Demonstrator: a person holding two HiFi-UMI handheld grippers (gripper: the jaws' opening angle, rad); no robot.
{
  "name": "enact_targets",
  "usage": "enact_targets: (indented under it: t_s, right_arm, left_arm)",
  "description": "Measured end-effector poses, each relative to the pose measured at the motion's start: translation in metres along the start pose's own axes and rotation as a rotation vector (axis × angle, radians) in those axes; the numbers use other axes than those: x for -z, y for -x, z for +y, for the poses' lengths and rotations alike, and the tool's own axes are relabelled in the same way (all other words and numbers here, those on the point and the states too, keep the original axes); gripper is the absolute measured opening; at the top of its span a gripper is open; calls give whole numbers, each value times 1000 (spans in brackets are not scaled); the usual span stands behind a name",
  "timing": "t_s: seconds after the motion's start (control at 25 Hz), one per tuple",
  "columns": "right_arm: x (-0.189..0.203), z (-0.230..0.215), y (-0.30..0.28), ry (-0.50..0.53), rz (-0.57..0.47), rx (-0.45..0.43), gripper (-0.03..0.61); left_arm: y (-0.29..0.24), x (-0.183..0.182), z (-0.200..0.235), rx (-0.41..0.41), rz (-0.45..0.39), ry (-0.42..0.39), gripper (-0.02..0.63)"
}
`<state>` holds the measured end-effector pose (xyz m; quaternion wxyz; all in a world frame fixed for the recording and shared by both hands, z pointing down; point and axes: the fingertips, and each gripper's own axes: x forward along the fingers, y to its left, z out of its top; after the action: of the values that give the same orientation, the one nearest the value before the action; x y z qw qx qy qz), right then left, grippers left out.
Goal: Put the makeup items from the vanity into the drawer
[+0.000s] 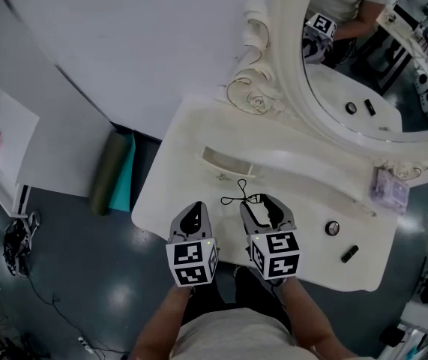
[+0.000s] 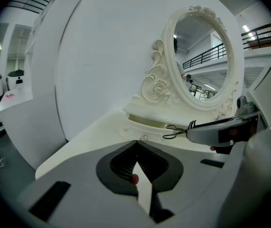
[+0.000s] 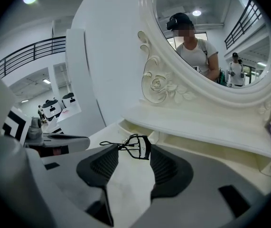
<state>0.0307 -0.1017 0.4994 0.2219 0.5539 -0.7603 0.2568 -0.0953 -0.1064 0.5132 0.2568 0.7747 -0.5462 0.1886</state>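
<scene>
A black eyelash curler lies on the white vanity top, near its front edge. My right gripper is open, and the curler lies between its fingertips in the right gripper view. My left gripper hovers beside it to the left, shut with nothing in it; its tips meet in the left gripper view. Behind the curler, a small drawer in the raised shelf stands pulled open. A round compact and a black tube lie to the right.
An oval mirror in an ornate white frame rises at the back. A purplish packet sits on the shelf at the right. On the floor to the left, a rolled mat leans by the wall, and cables lie further left.
</scene>
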Motion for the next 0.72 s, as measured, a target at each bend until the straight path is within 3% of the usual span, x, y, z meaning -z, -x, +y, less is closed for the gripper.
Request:
enact_targets:
  t_s: [0.72]
  right_arm:
    - [-27,2,-71,-260,70,129,222]
  left_arm:
    - [-44,-23,47,79,52,-31,8]
